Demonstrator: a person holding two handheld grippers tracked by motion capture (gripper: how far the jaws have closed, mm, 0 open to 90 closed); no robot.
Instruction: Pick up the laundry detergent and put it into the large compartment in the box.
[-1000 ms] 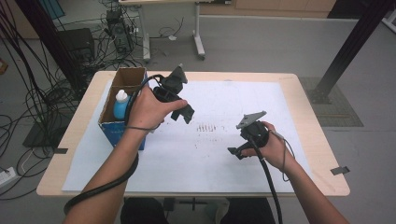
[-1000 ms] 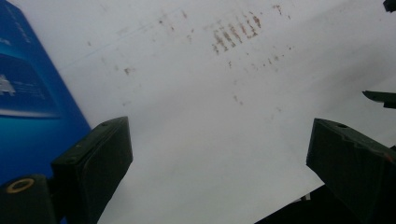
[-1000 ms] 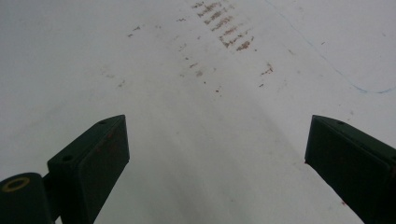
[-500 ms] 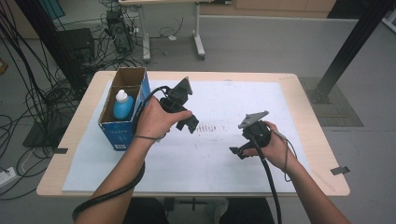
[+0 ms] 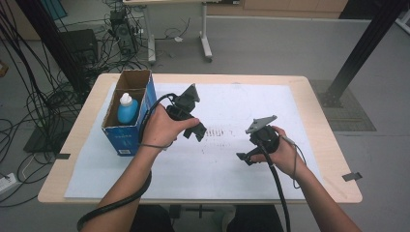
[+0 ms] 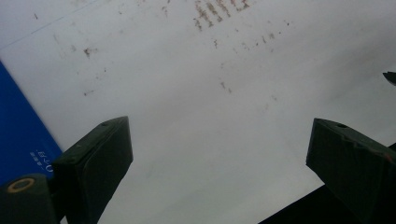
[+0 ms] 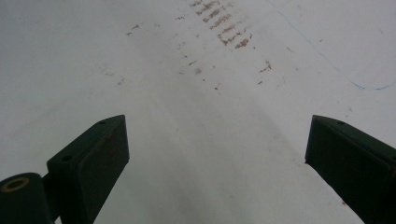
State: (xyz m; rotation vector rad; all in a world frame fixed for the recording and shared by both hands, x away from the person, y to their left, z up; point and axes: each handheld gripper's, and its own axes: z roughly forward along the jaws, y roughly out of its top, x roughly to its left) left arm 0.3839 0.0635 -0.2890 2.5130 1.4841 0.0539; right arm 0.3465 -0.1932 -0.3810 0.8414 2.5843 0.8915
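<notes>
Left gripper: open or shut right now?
Open. In its own view the left gripper has its fingers spread wide, with bare white paper between them.

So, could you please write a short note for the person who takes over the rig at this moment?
Left gripper: open, empty, held over the white sheet just right of the blue box.
Right gripper: open, empty, over the sheet's right half.
Blue bottle: upright inside the box, untouched.
Done: nothing gripped so far.
Left: probably take the bottle out of the box.
</notes>
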